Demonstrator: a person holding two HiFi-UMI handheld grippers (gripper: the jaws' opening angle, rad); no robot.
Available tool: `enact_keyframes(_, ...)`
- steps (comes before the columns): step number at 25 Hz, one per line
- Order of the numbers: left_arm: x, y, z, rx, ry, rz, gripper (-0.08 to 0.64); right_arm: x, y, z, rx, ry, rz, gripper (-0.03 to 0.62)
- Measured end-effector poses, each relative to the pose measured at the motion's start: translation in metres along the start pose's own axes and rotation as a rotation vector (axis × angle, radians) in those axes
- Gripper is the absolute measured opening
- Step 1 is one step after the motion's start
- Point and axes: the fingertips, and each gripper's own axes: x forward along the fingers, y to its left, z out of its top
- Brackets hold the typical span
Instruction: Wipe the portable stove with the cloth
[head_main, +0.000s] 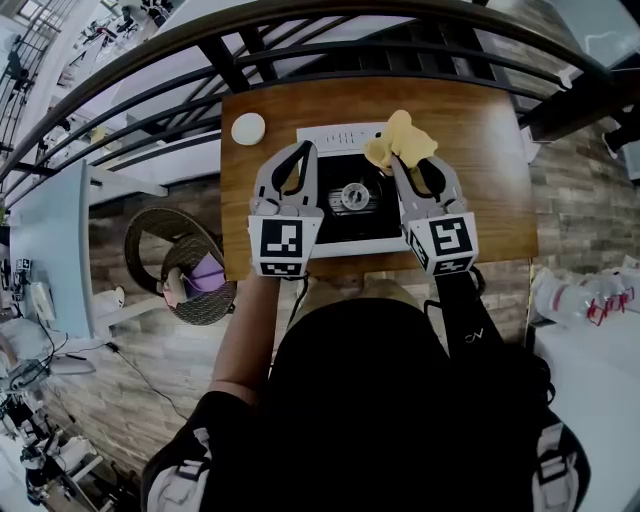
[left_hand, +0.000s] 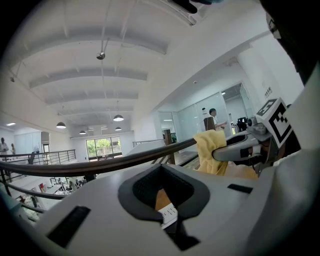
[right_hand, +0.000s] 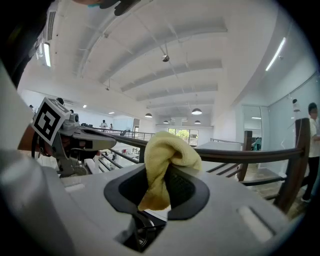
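The portable stove (head_main: 345, 243) is white with a black top and a round burner (head_main: 355, 196), and it sits mid-table in the head view. My right gripper (head_main: 396, 160) is shut on a bunched yellow cloth (head_main: 401, 139), held over the stove's far right corner. In the right gripper view the cloth (right_hand: 167, 150) spills out from between the jaws of the right gripper (right_hand: 167, 169). My left gripper (head_main: 307, 152) hovers over the stove's left side, shut and holding nothing. In the left gripper view, wood and a strip of the stove (left_hand: 169, 214) show through the hollow behind the left gripper's (left_hand: 161, 169) tips.
The wooden table (head_main: 480, 170) is small, and a dark metal railing (head_main: 300, 40) runs just behind it. A white round disc (head_main: 248, 128) lies at the table's far left. A wicker chair (head_main: 190, 270) stands on the floor to the left.
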Motion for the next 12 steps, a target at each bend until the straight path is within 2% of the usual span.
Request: enact_keyframes(12,-0.0011,0.0023,0.0022,0.001,-0.009,0.002,0.005,-0.0015,0.0002,0.0006,-0.009,0.0,-0.01,0.095)
